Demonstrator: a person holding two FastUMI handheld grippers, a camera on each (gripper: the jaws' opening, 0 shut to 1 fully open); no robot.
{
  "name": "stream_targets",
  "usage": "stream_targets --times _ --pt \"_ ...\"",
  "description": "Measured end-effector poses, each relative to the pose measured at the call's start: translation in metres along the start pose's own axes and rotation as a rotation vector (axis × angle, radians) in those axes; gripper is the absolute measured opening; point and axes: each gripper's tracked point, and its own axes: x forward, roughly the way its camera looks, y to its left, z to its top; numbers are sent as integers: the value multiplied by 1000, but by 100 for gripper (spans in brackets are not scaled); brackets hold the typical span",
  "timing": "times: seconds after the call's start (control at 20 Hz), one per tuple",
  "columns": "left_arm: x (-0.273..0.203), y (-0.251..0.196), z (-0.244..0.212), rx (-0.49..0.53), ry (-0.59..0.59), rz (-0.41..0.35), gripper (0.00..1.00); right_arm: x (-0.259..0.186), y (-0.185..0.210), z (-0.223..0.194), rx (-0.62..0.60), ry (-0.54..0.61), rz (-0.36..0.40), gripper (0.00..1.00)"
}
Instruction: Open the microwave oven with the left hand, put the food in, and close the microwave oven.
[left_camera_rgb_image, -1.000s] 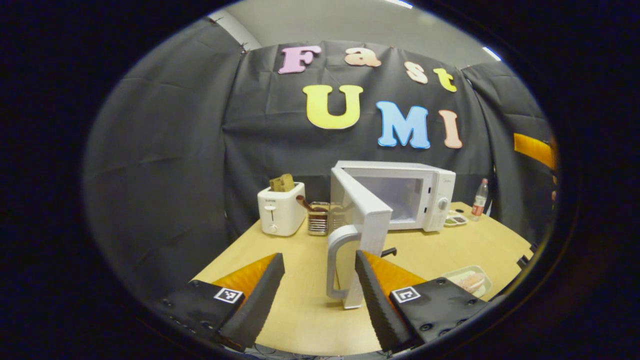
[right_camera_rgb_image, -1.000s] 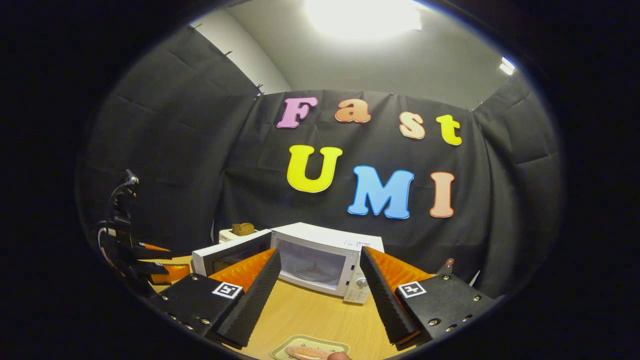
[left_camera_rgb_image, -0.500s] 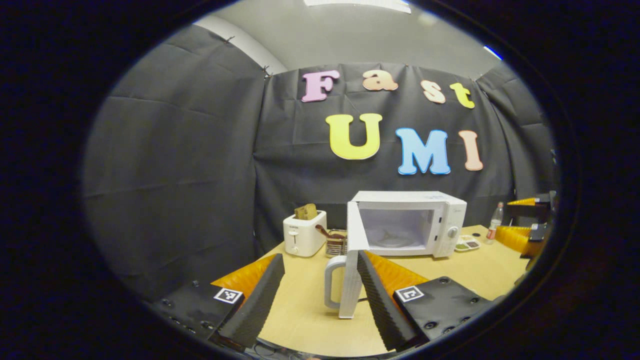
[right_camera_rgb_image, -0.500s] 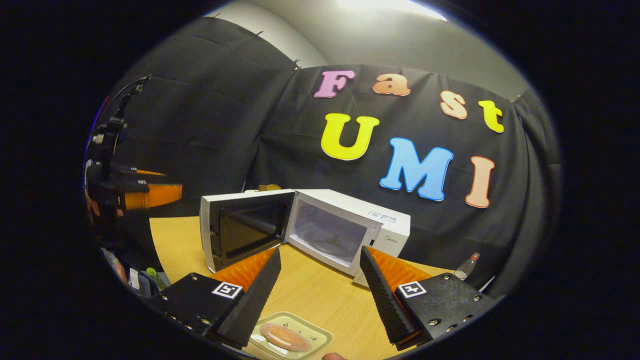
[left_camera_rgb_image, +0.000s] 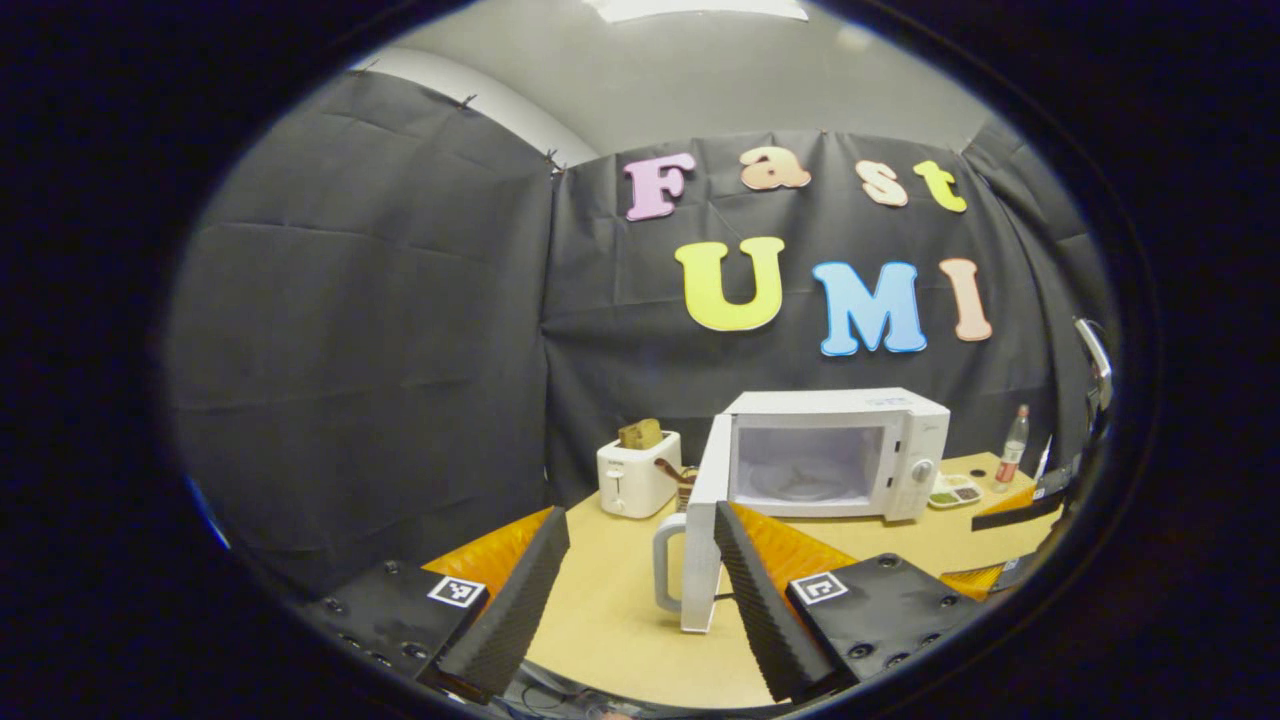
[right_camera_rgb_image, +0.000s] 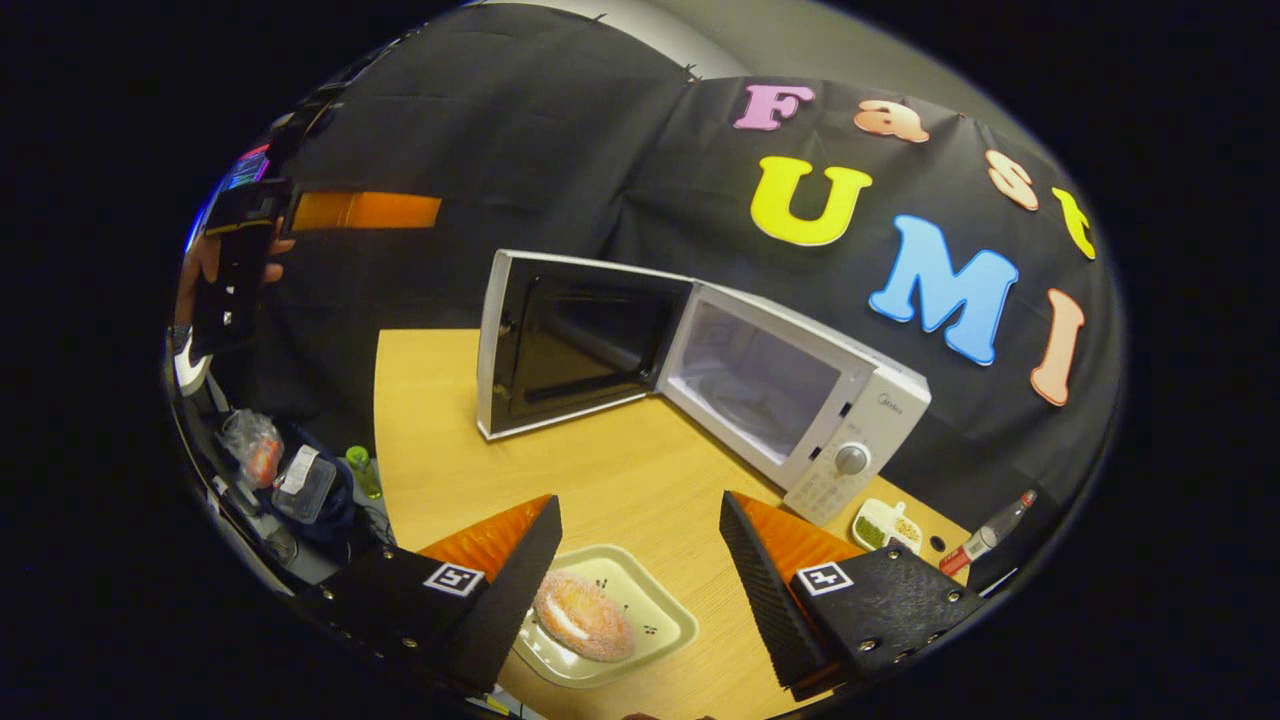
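**Microwave door standing open, food lying on its tray near the right gripper**

Microwave oven (right_camera_rgb_image: 790, 400) is sitting on the wooden table (right_camera_rgb_image: 620, 480) against the booth's back wall, its door (right_camera_rgb_image: 575, 345) swinging wide out to the 9 o'clock side of the cavity in the right gripper view. In the left gripper view the same door (left_camera_rgb_image: 703, 540) is showing edge-on, with its pale handle (left_camera_rgb_image: 665, 560) facing 9 o'clock. The turntable is showing faintly inside the lit cavity (left_camera_rgb_image: 805, 465).

Food (right_camera_rgb_image: 582, 616), a round pinkish item, is lying on a pale square tray (right_camera_rgb_image: 660, 615) at 6 o'clock in the right gripper view, on the table in front of the microwave oven and well apart from it. The right gripper (right_camera_rgb_image: 640, 590) is hovering over the tray with its jaws spread wide, gripping nothing; the food is sitting close beside its finger on the 7 o'clock side.

The left gripper (left_camera_rgb_image: 640, 600) is likewise standing with jaws apart and empty, the door's edge and handle appearing between its fingers but farther off. In the right gripper view it (right_camera_rgb_image: 365, 210) is showing at 10 o'clock, held by a hand (right_camera_rgb_image: 200, 265).

A toaster (left_camera_rgb_image: 638, 475) holding bread is standing at 9 o'clock of the microwave oven; a divided dish (left_camera_rgb_image: 952, 491) and a bottle (left_camera_rgb_image: 1013, 462) are standing at its 3 o'clock.
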Motion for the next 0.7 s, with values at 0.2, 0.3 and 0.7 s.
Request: stream_targets --times 0.2,0.3,0.7 --pt "-3 2 0 8 4 36 97 3 11 -28 -36 54 73 98" --pt "-7 1 0 9 5 53 93 6 18 -43 -41 88 113 98" --pt "-18 6 1 23 9 114 93 15 41 -98 -57 211 216 96"
